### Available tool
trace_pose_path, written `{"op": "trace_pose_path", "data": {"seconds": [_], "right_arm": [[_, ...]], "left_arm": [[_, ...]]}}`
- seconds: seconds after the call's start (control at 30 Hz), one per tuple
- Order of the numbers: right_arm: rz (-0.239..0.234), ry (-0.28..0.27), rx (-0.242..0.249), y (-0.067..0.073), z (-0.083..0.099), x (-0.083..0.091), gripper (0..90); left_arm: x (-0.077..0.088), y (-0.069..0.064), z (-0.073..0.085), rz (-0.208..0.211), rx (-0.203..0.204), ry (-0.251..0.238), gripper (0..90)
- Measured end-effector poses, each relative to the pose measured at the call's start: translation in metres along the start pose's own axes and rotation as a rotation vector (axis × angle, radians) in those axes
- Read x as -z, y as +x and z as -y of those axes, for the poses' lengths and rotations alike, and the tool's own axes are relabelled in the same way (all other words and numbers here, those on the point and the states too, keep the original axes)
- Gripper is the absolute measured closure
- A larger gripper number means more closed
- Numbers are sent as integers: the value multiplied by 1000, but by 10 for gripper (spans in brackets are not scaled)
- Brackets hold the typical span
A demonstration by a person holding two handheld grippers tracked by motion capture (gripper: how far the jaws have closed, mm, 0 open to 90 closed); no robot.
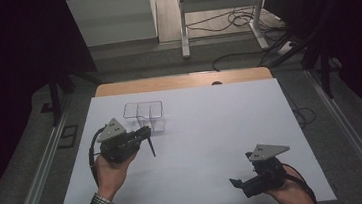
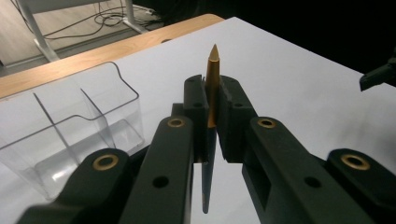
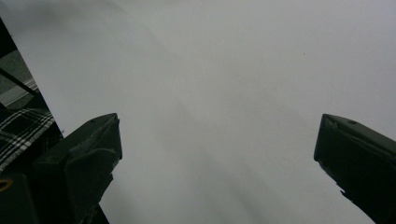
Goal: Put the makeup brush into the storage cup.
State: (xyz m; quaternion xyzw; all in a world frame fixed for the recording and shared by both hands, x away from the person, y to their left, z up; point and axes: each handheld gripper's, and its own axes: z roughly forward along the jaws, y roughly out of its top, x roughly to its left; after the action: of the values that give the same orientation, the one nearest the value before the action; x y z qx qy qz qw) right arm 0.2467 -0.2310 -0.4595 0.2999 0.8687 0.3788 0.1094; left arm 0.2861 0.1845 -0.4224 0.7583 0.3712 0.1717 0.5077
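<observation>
Left gripper view: a slim dark pen with a gold tapered tip [image 2: 212, 88] is clamped between the left gripper [image 2: 212, 100] jaws, pointing to 12 o'clock. It should be tilted upright (slowly) over the clear plastic compartmented organiser [image 2: 70, 135], seen at 9 o'clock. The right gripper [image 3: 217, 154] is released, empty.

The room is dim, dark at both sides of the high view, and the white table sheet [image 1: 212, 129] looks grey. The clear plastic organiser [image 2: 70, 135] catches soft glints at lower left; the right gripper view is soft and murky.
</observation>
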Motion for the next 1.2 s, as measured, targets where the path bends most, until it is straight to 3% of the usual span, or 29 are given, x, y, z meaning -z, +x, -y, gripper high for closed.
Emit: {"op": "trace_pose_path", "data": {"seconds": [0.67,1.2], "right_arm": [[42,35,-24,-9,13,2,0],[64,54,-39,-16,15,2,0]], "left_arm": [[5,32,-20,-73,20,-9,841],[8,61,-40,-159,37,-14,841]]}}
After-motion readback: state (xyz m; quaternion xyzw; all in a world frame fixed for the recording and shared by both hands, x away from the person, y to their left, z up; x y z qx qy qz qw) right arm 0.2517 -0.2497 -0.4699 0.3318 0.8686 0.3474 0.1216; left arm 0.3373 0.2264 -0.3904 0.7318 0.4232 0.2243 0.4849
